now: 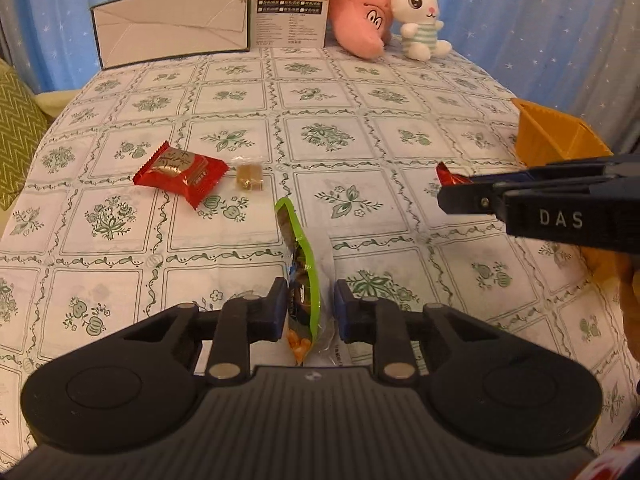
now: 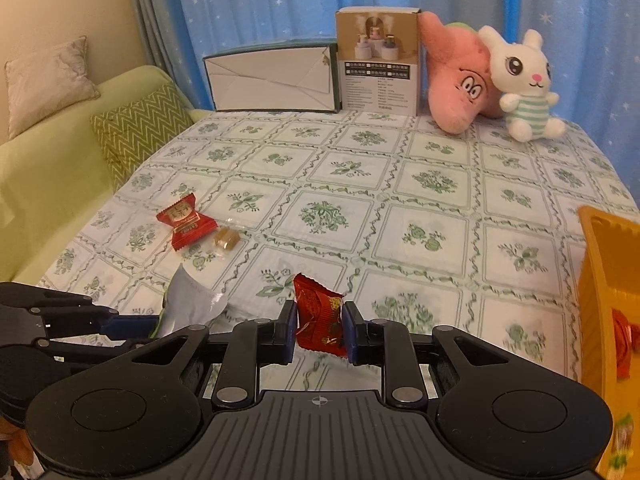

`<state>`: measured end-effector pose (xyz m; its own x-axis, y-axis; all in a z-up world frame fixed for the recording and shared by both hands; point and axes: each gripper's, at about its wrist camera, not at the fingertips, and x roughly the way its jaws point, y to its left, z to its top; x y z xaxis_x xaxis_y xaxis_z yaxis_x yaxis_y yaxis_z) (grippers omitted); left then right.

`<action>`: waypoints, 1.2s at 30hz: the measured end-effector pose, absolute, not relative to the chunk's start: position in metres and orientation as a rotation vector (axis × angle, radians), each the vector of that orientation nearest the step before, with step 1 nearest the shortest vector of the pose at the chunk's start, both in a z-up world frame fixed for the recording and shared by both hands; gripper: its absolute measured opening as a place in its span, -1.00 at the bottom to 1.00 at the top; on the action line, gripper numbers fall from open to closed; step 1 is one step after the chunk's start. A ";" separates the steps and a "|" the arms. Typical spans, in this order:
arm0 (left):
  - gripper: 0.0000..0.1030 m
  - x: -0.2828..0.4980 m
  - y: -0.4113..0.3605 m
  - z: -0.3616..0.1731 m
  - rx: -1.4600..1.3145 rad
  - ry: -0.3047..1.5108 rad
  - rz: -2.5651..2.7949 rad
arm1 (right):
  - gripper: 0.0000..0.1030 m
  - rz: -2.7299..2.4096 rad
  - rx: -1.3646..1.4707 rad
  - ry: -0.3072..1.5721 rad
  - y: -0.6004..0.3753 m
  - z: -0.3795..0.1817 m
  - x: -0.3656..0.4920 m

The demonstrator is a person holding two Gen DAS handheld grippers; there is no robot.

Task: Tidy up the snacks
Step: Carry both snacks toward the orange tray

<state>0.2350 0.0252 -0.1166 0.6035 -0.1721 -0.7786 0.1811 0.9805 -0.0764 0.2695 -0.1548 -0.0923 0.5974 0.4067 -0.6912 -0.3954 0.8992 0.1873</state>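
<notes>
Already clenched: right gripper (image 2: 320,330) fingers on red snack packet (image 2: 320,320) nearest orange bin (image 2: 600,300) at right edge; left gripper (image 1: 307,312) fingers pinching upright green-edged snack bag (image 1: 302,272), farther left.

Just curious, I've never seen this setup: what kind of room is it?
Probably a home living room: a table under a floral tablecloth, a green sofa with cushions, and plush toys before starry blue curtains.
</notes>
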 end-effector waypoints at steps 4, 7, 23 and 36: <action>-0.58 0.226 0.021 -0.107 0.020 0.877 -0.201 | -0.53 0.405 0.050 0.807 -0.165 -0.090 0.246; -0.58 0.216 0.016 -0.097 0.019 0.855 -0.198 | -0.53 0.355 0.084 0.795 -0.177 -0.087 0.225; -0.58 0.145 -0.030 -0.046 -0.018 0.771 -0.217 | -0.53 0.192 0.222 0.715 -0.232 -0.050 0.122; -0.58 0.104 -0.079 -0.017 -0.004 0.740 -0.295 | -0.53 0.095 0.237 0.675 -0.274 -0.024 0.071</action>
<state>0.1041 -0.0794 -0.0169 0.6990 -0.2665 -0.6636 0.2636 0.9586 -0.1074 0.0707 -0.2740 -0.0242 0.7774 0.1639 -0.6073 -0.0108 0.9688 0.2477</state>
